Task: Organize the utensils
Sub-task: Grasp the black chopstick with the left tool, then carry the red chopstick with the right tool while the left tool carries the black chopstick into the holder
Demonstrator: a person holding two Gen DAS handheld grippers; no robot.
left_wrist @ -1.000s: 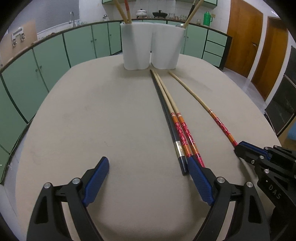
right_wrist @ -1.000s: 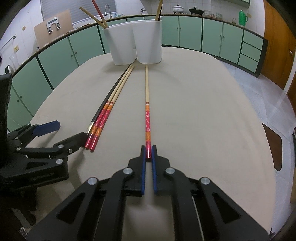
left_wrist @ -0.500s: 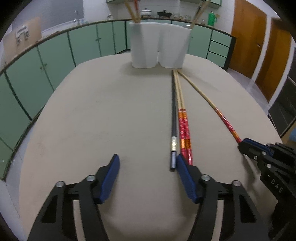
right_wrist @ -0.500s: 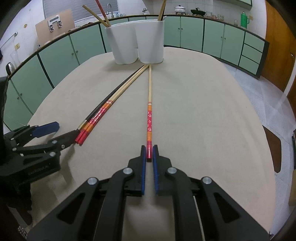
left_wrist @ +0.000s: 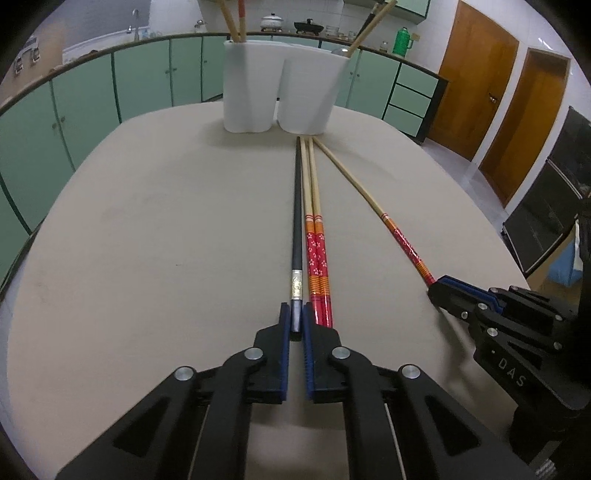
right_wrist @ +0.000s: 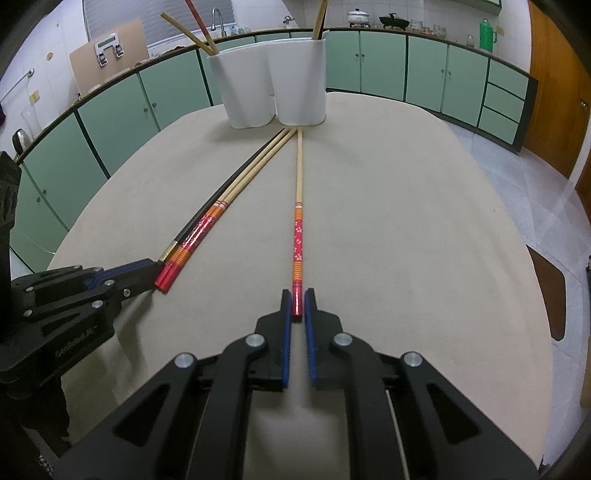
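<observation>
Two-handed chopstick sorting, wrist views. Four chopsticks lie on the beige worktop [left_wrist: 147, 258], tips toward the white two-cup holder [left_wrist: 284, 92] at its far edge, butts toward the near edge. The left tongs [left_wrist: 295, 325] are clamped on the butt of the black chopstick [left_wrist: 296, 229], which lies flat with the two red-handled chopsticks [left_wrist: 317, 258] just beside it on the right. The right tongs [right_wrist: 298, 306] pinch the butt of the lone red-handled chopstick [right_wrist: 297, 236], lying apart toward the right edge.

Progress: the holder's left cup already carries two sticks [right_wrist: 192, 29] and its right cup at least one stick [right_wrist: 319, 18]. All four on the worktop remain to be lifted and dropped in, so the task appears roughly at its midpoint, with two pickups gripped but not raised.

Change from the earlier frames: the left tongs, then spread wide with the black chopstick and the red pair inside their right finger, have shut onto the black one alone. The three-stick bundle has swung to run straighter toward the holder. The right tongs' grip is unchanged.
</observation>
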